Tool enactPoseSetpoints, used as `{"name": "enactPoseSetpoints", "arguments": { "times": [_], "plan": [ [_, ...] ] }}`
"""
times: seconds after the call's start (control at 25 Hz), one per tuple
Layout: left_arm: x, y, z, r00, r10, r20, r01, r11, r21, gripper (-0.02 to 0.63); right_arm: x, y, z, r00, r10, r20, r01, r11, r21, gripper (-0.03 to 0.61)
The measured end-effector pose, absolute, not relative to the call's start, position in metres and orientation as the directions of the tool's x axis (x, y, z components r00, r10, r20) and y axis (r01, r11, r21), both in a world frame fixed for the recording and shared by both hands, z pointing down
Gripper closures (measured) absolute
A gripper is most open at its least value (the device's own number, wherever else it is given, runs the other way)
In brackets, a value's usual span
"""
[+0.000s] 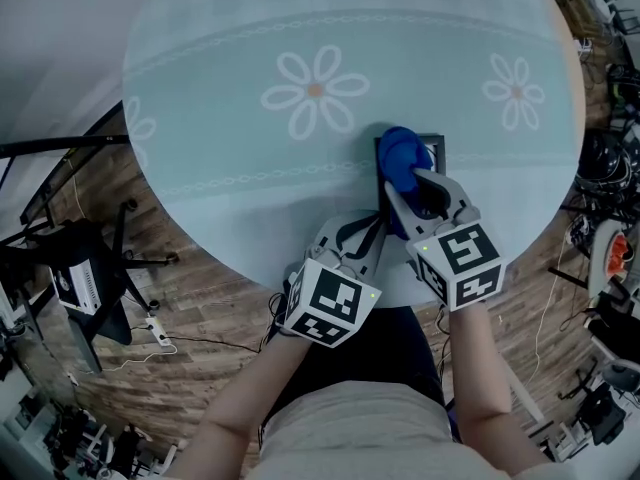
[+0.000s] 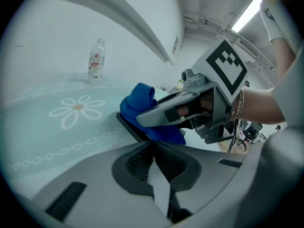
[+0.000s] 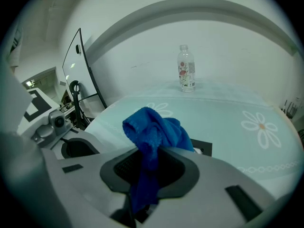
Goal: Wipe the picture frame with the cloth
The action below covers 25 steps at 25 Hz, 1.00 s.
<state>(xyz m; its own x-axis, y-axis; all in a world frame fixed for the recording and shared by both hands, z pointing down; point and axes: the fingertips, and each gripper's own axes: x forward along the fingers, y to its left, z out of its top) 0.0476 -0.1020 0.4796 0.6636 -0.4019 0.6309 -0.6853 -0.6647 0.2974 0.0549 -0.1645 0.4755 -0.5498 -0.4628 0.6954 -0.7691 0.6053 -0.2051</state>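
Note:
A dark picture frame (image 1: pixel 437 146) lies near the front edge of the round table (image 1: pixel 230 168). A bunched blue cloth (image 1: pixel 400 153) rests on its left part. My right gripper (image 1: pixel 408 190) is shut on the cloth (image 3: pixel 154 129), whose tail hangs down between the jaws, and a corner of the frame (image 3: pixel 202 147) shows behind it. My left gripper (image 1: pixel 378 223) reaches in from the near left. Its jaws (image 2: pixel 152 148) are closed where the frame's near edge (image 2: pixel 130 126) meets them, just under the right gripper (image 2: pixel 190 108).
A clear plastic bottle (image 3: pixel 186 75) stands at the far side of the table (image 2: pixel 96 61). A black stand and cables (image 1: pixel 90 278) sit on the wooden floor to the left. More gear and cables (image 1: pixel 610 248) crowd the floor to the right.

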Motion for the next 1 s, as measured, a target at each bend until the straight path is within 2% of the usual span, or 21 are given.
{"name": "enactPoseSetpoints", "arguments": {
  "times": [0.44,1.0],
  "plan": [
    [0.025,-0.116,0.473,0.660,-0.421,0.623,-0.702,-0.641,0.310,0.586,0.056,-0.142,0.475,-0.518,-0.477,0.710,-0.801,0.561,-0.207,0.486],
    [0.037,-0.101,0.473,0.690,-0.342,0.638,-0.622,-0.730,0.283,0.588,0.060,-0.109,0.476,-0.521,-0.476,0.708,-0.811,0.534,-0.238,0.486]
  ]
}}
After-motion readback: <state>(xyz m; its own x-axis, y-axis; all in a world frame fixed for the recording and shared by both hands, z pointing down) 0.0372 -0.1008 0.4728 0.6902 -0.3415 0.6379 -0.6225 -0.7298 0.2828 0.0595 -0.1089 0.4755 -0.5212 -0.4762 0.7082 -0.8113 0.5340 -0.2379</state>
